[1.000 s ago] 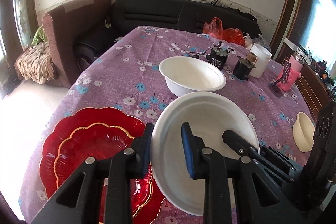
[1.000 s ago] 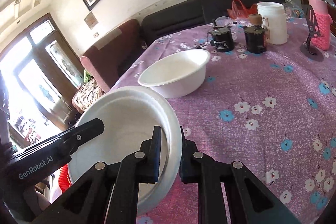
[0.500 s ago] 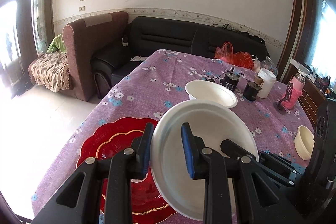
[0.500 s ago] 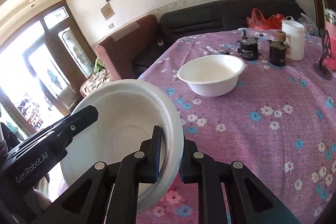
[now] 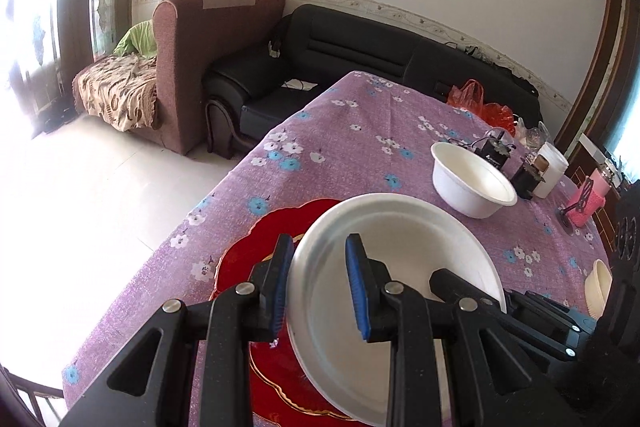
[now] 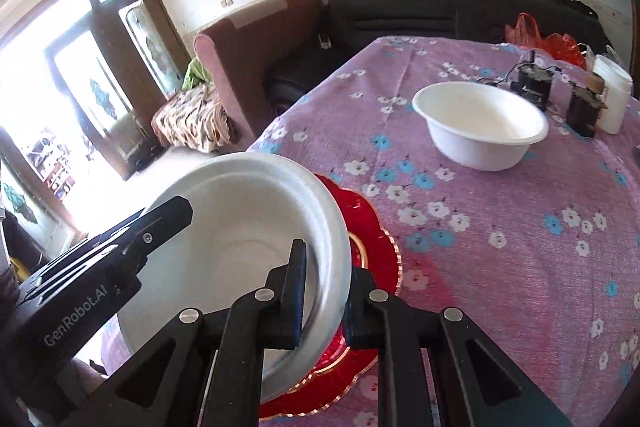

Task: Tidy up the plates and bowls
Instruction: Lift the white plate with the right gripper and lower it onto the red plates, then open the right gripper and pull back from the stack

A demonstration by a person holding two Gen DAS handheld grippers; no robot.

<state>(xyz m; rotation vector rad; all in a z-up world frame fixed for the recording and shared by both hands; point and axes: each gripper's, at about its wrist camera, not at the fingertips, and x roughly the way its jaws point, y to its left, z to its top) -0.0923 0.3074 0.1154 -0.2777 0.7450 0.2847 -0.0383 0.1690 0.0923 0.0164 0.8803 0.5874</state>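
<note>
Both grippers hold one white plate (image 5: 404,251) by opposite rims, in the air above the red scalloped plates (image 5: 256,251) on the purple floral tablecloth. My left gripper (image 5: 318,287) straddles the plate's left rim, its jaws fairly wide around it. My right gripper (image 6: 326,291) is shut on the plate's right rim (image 6: 248,227). The red plates also show under the white plate in the right wrist view (image 6: 372,227). A white bowl (image 5: 472,183) stands farther back on the table, also in the right wrist view (image 6: 480,123).
Two dark jars (image 6: 532,83) and a white tub (image 6: 612,95) stand behind the bowl. A pink bottle (image 5: 592,195) and a small cream bowl (image 5: 598,287) sit at the right. The table's left edge (image 5: 208,195) drops to the floor; sofas stand behind.
Both grippers have carried the white plate left, so it now hangs over the red plates. The grips look unchanged.
</note>
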